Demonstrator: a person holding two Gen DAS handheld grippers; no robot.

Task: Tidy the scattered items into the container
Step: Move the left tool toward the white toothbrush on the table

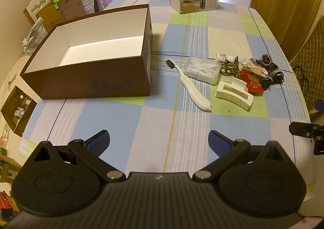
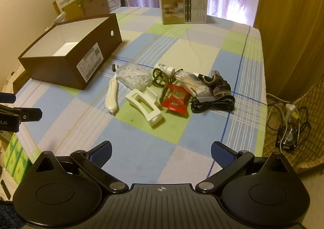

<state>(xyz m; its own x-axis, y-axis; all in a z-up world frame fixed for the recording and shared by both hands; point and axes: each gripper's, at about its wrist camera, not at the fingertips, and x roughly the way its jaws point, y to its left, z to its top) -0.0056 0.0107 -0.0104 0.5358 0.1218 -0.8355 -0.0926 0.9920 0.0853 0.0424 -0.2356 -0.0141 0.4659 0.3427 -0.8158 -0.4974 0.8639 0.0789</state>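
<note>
Brown box [image 1: 95, 85], empty, sat on the tabletop [image 1: 182, 127]; items heaped beside it. Left claw [image 1: 159, 142] and right claw [image 2: 161, 153]: both spread, holding nothing. Risk: tangled black cable [image 2: 212, 103] could drag neighbours.

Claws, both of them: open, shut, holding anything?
Left claw: open, holding nothing.
Right claw: open, holding nothing.

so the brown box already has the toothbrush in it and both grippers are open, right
Not quite. The brown box holds nothing; its white floor shows bare in the left wrist view. The toothbrush lies on the tablecloth beside it. Both the left gripper and right gripper are open.
</note>
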